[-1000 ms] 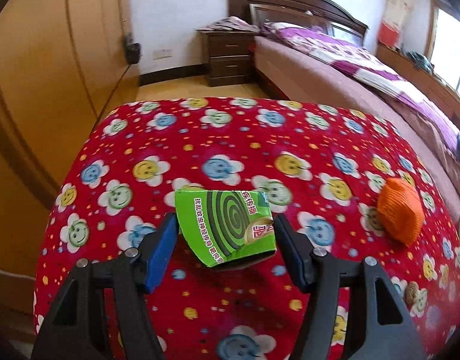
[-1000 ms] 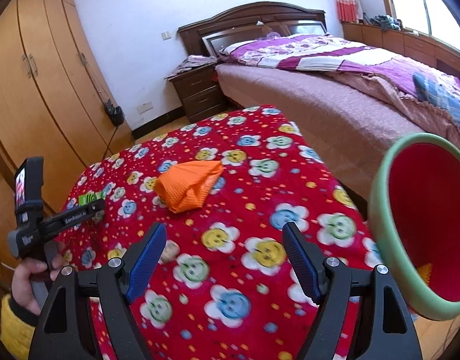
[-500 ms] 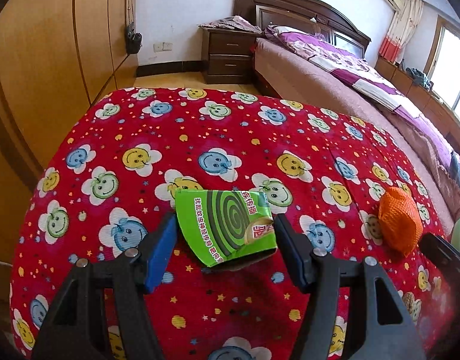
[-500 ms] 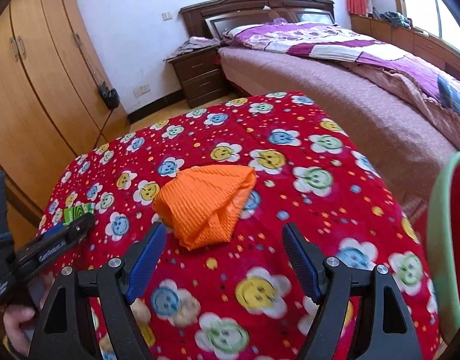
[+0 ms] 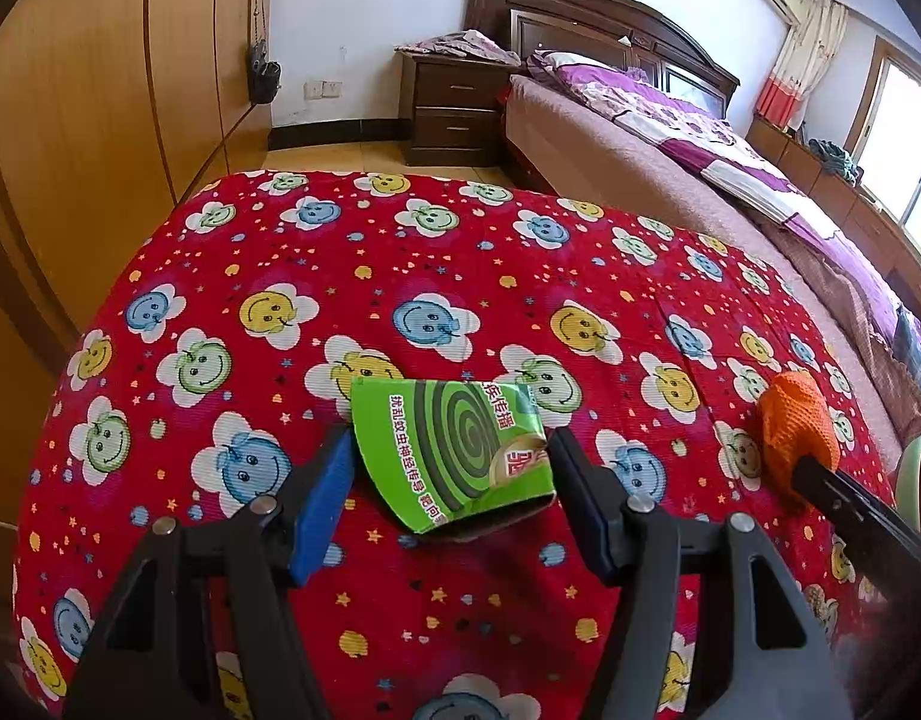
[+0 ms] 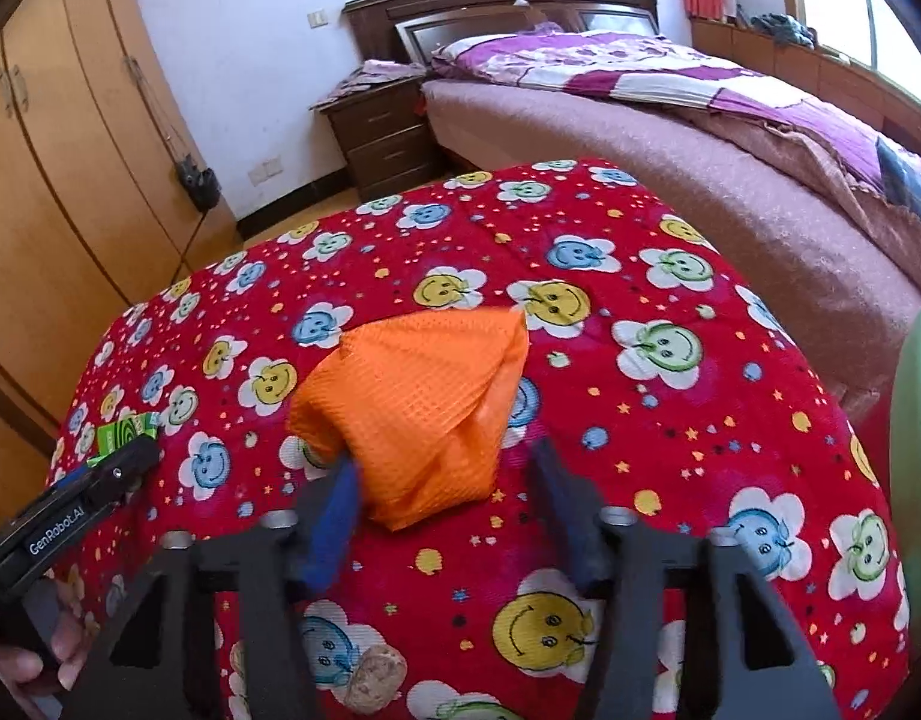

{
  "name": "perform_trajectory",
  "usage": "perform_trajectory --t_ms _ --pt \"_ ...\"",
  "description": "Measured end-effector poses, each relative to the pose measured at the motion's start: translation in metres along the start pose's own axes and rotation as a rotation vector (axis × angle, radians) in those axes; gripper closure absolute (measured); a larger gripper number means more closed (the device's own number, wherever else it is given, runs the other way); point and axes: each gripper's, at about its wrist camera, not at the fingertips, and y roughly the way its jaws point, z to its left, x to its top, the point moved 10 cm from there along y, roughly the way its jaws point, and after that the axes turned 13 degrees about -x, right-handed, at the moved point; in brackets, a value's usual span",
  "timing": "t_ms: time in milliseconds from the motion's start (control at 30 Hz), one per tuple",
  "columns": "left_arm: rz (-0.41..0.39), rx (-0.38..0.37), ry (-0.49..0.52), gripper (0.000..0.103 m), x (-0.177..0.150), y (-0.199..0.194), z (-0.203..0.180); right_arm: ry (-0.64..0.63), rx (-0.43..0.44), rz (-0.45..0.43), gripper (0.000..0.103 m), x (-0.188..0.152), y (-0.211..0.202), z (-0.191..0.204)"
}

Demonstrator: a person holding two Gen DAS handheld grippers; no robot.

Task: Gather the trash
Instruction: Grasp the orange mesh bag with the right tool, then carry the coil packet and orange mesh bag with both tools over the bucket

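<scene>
A green mosquito-coil box [image 5: 454, 450] is held between the blue pads of my left gripper [image 5: 451, 480], above the red smiley-face tablecloth [image 5: 400, 252]. An orange mesh cloth [image 6: 421, 408] lies bunched on the cloth. My right gripper [image 6: 442, 492] is open, its fingers on either side of the orange cloth's near end, blurred by motion. The orange cloth also shows in the left wrist view [image 5: 796, 426], with the right gripper's black finger over it. The box shows small at far left in the right wrist view [image 6: 124, 432].
A green-rimmed red bin [image 6: 916, 468] stands off the table's right edge. A small brown lump [image 6: 373, 675] lies near the front edge. A bed [image 6: 700, 138], nightstand [image 6: 382, 132] and wooden wardrobe [image 6: 58, 180] stand behind.
My right gripper has moved forward and down to the orange cloth, so its fingers now flank it. My left gripper keeps the green box and has lifted slightly.
</scene>
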Motion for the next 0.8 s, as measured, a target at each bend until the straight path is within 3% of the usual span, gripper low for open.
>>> perform_trajectory --t_ms 200,800 --pt "-0.003 -0.005 0.003 0.037 -0.001 -0.001 -0.002 -0.005 0.018 0.009 0.091 -0.004 -0.004 -0.001" --pt "-0.059 -0.043 0.035 0.037 0.003 -0.022 -0.019 0.022 0.076 -0.092 0.095 -0.017 -0.076 -0.025"
